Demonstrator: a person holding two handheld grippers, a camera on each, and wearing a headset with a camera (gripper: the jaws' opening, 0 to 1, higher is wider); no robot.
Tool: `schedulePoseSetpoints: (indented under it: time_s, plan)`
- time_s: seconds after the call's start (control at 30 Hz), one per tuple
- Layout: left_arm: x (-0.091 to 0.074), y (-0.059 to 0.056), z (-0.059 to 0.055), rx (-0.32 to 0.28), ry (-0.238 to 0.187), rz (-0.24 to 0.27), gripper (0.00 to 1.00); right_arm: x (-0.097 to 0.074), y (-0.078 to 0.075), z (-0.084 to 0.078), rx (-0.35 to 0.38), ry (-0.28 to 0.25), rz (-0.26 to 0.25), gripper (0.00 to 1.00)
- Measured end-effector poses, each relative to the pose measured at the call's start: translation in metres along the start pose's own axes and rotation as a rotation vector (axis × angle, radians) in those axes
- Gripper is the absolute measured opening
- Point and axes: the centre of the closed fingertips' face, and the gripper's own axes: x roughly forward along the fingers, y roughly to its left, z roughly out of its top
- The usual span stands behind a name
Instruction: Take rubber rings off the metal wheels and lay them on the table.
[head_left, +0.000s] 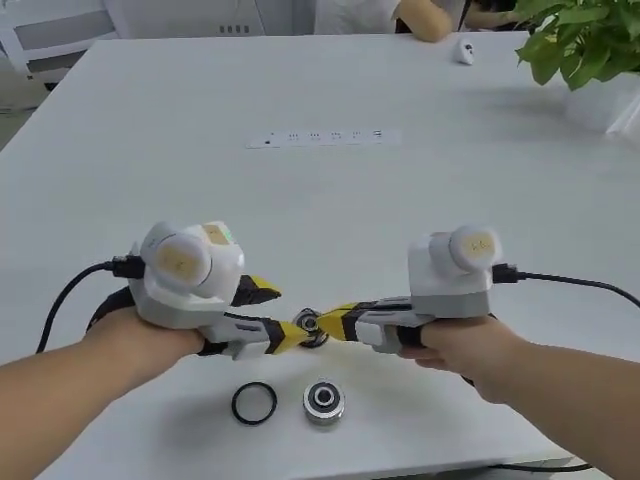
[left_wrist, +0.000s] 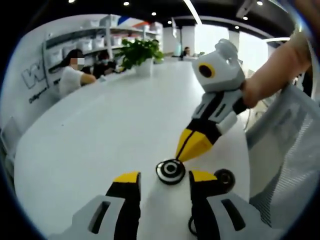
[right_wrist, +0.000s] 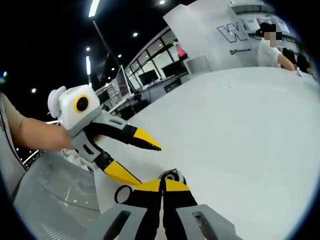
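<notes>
The white tabletop (head_left: 330, 220) fills most of the head view. A leafy plant (head_left: 580, 40) is cut off by the frame at 1 o'clock, and a flush socket strip (head_left: 325, 137) lies at 12, its markings too small to read.

Your two tongs meet nose to nose at the centre. Your left tongs (head_left: 280, 314) reach in from 9 o'clock, spread wide with nothing clamped. The wheel (left_wrist: 170, 171) sits between their yellow tips with a gap on at least one side.

Your right tongs (head_left: 322, 326) come in from 3 o'clock, pressed tip to tip against that wheel's rim. They look pinched on its black edge, but in the right gripper view their own tips hide the contact. You cannot tell whether the wheel is lifted or rests on the tabletop.

At 6 o'clock a second wheel (head_left: 324, 398) lies flat, with a loose ring (head_left: 254, 403) just beside it at its 9.
</notes>
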Motion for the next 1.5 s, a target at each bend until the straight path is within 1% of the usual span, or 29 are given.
schedulePoseSetpoints:
  time_s: [0.1, 0.27, 0.43, 0.5, 0.6, 0.77, 0.83, 0.97, 1.1, 1.27, 1.37, 1.5]
  plan:
    - [-0.008, -0.001, 0.002, -0.019, -0.015, -0.006, 0.48, 0.0, 0.001, 0.0, -0.002, 0.002, -0.001, 0.0]
    - [-0.019, -0.005, 0.003, -0.018, -0.029, -0.016, 0.55, 0.0, 0.002, 0.001, -0.007, 0.002, 0.001, 0.0]
    - [-0.031, -0.012, 0.006, -0.025, -0.05, -0.031, 0.63, 0.0, 0.002, 0.004, -0.01, -0.003, 0.003, 0.0]
    - [-0.035, -0.014, 0.007, -0.023, -0.056, -0.031, 0.65, 0.0, 0.003, 0.005, -0.01, -0.004, 0.004, 0.0]
    - [-0.044, -0.018, 0.009, -0.028, -0.07, -0.037, 0.69, -0.001, 0.004, 0.005, -0.011, -0.005, 0.006, 0.0]
    - [-0.058, -0.022, 0.009, -0.033, -0.077, -0.039, 0.76, -0.001, 0.01, 0.01, -0.011, -0.011, 0.022, 0.0]
    - [-0.064, -0.023, 0.008, -0.031, -0.08, -0.037, 0.77, 0.0, 0.014, 0.011, -0.015, -0.011, 0.029, 0.0]
    - [-0.076, -0.023, 0.006, -0.031, -0.085, -0.027, 0.8, 0.001, 0.022, 0.014, -0.019, -0.015, 0.048, 0.0]
    - [-0.086, -0.025, 0.001, -0.037, -0.08, -0.026, 0.82, 0.002, 0.03, 0.016, -0.023, -0.017, 0.068, 0.0]
    - [-0.096, -0.025, -0.006, -0.044, -0.077, -0.018, 0.84, 0.002, 0.04, 0.015, -0.028, -0.009, 0.09, 0.0]
    - [-0.102, -0.024, -0.011, -0.041, -0.063, -0.005, 0.85, 0.002, 0.044, 0.015, -0.029, -0.003, 0.102, 0.0]
    - [-0.11, -0.023, -0.013, -0.043, -0.065, 0.003, 0.86, 0.005, 0.052, 0.013, -0.024, 0.007, 0.125, 0.0]
